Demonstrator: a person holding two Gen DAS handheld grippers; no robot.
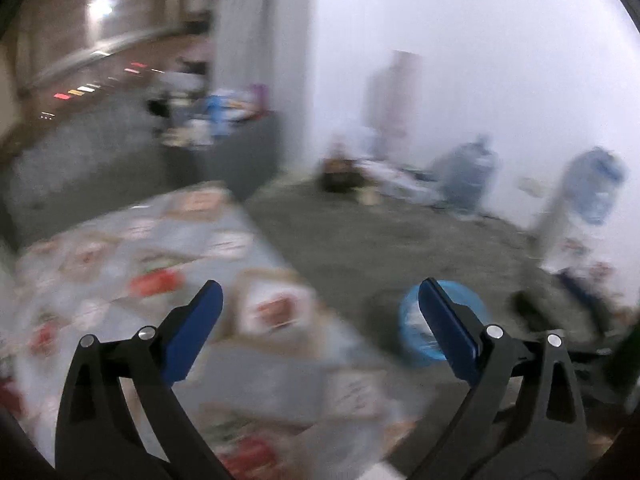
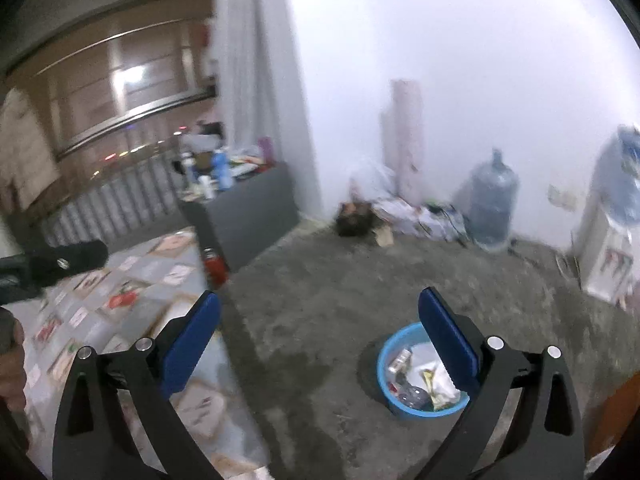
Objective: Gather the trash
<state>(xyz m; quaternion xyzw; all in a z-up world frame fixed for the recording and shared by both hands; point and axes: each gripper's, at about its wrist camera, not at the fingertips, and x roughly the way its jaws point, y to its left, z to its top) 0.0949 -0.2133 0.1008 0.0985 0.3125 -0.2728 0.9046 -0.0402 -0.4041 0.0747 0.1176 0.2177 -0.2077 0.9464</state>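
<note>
**Both claws empty, trash sits in the basin**

The blue basin (image 2: 420, 372) stands on the bare concrete floor (image 2: 320, 300), at about five o'clock in the right wrist view. It already holds trash: crumpled white paper, a clear bottle, a yellow-green wrapper and a small can-like thing. An open-topped basin low on the floor suits this job, I judge, since pieces can simply be dropped in from above.

The right claw (image 2: 320, 300) has its blue pads wide apart with nothing between them; the basin shows partly behind the right pad. The left claw (image 1: 320, 288) also stands wide apart and empty. In the blurred left wrist view the same basin appears at about four o'clock, partly hidden by a pad. Both claws point forward and somewhat down over the floor, which reads as a pause between drops, not a reach.

At nine o'clock lies the tabletop (image 2: 120, 300) under a cloth with printed squares, its edge running beside the floor strip. A red thing (image 2: 214, 268) sits at its far corner; I cannot tell what it is. The left tool's dark handle (image 2: 60, 264) crosses above the cloth, with part of a hand below it.

Farther off, at one o'clock against the white wall, stands a water jug (image 2: 492, 204), with loose clutter beside it; a dispenser (image 2: 608, 248) stands at three o'clock.
</note>
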